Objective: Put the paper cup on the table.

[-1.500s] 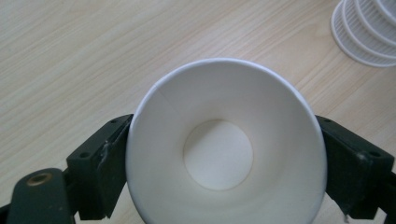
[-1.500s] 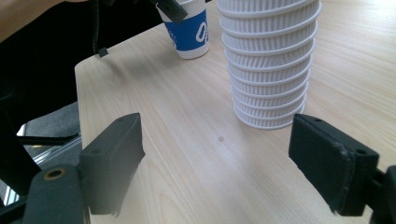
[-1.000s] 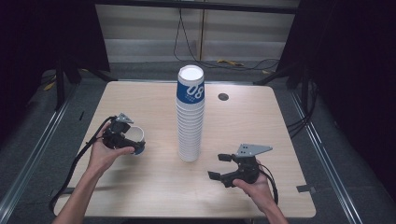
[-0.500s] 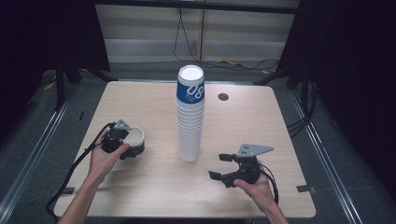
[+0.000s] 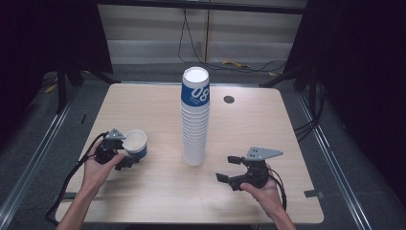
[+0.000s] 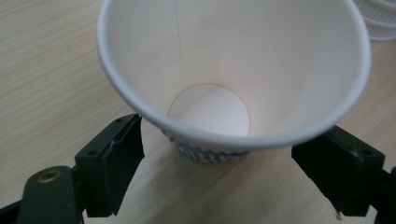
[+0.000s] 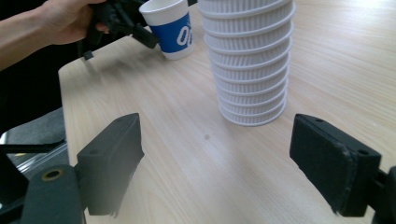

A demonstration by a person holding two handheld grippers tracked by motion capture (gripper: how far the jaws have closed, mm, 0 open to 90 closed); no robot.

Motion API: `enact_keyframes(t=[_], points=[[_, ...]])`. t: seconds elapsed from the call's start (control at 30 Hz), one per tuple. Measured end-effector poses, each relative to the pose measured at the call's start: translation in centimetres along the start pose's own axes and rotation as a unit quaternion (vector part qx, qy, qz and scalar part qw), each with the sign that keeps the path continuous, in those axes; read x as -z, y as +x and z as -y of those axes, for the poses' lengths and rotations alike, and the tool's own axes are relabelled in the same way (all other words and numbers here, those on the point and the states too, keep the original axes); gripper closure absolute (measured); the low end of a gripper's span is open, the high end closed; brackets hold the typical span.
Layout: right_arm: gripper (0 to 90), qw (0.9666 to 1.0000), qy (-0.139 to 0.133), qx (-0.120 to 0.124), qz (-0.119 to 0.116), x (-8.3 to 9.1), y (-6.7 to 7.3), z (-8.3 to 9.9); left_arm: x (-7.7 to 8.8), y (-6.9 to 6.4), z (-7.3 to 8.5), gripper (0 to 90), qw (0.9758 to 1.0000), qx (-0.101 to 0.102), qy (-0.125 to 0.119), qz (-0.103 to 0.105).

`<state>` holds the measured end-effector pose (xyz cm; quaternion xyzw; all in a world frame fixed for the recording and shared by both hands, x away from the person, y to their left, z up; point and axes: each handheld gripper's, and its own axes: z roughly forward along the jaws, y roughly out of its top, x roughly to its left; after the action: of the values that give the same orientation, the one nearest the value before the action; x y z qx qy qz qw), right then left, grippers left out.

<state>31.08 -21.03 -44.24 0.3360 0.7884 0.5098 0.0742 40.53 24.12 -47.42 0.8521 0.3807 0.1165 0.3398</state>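
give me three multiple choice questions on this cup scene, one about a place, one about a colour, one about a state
1. Where is the single blue and white paper cup?
A. left of the tall stack of paper cups
B. on top of the stack
C. off the light wooden table

2. What colour is the top cup's printed band?
A. red
B. blue
C. green

3. How does the right gripper stand?
A. shut on the stack
B. shut on the single cup
C. open, holding nothing

Answers: 1 A, the high view shows it by the left gripper; 2 B, blue with white numerals; 3 C, its jaws stand wide over bare table.
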Motion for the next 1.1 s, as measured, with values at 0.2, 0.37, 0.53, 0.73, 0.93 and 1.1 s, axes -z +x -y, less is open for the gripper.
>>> enact_keyframes(t=[0.2, 0.37, 0.53, 0.73, 0.93, 1.1], points=[[18.9, 0.9997, -0.005, -0.006, 0.022, 0.3, -0.3, 0.2, 1.2, -0.3, 0.8, 16.6, 0.9998, 0.007, -0.006, 0.015], [19.7, 0.9992, -0.007, -0.007, 0.039, 0.7, -0.5, 0.4, 2.0, -1.3, 1.9, 17.8, 0.9997, 0.000, -0.020, 0.012], [21.2, 0.9986, -0.006, -0.011, 0.051, 0.8, -0.6, 0.6, 3.1, -2.3, 2.5, 18.2, 0.9986, 0.012, -0.048, 0.017], [22.0, 0.9981, -0.006, -0.010, 0.060, 0.9, -0.6, 0.6, 4.2, -4.1, 3.1, 18.2, 0.9983, 0.004, -0.056, 0.014], [21.9, 0.9976, -0.006, -0.012, 0.067, 1.1, -0.6, 0.7, 4.7, -5.8, 4.0, 18.1, 0.9970, 0.015, -0.071, 0.026], [21.3, 0.9975, 0.001, -0.013, 0.070, 1.5, -0.1, 0.8, 4.2, -7.5, 4.3, 17.6, 0.9965, 0.014, -0.067, 0.047]])
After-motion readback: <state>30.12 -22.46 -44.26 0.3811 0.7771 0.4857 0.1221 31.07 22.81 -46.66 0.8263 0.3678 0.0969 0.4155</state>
